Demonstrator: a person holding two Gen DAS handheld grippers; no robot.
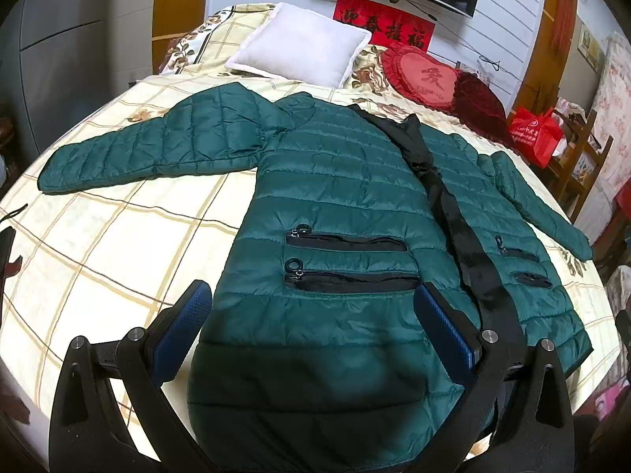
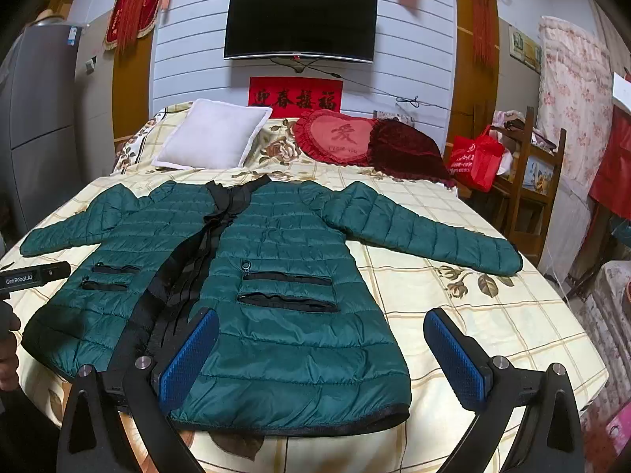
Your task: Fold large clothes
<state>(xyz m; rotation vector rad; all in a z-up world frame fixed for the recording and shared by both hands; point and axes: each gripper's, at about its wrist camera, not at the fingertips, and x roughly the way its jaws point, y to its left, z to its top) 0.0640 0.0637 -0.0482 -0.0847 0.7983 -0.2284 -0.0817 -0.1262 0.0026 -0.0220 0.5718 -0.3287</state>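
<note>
A dark green quilted jacket [image 1: 335, 205] lies spread face up on the bed, sleeves out to both sides, black front band running down its middle. My left gripper [image 1: 315, 303] hovers open over the jacket's lower left panel, near the hem. In the right wrist view the same jacket [image 2: 284, 276] fills the centre. My right gripper [image 2: 321, 335] is open above the lower right panel, its left finger over the fabric and its right finger [image 2: 453, 354] over bare bedding. Neither holds anything.
The bed [image 2: 493, 315] has a cream checked floral cover. A white pillow [image 2: 213, 134], a red heart cushion [image 2: 335, 136] and a dark red cushion [image 2: 402, 149] lie at its head. A red bag [image 2: 473, 157] on a wooden chair stands right. The other gripper's body [image 2: 31, 274] shows at left.
</note>
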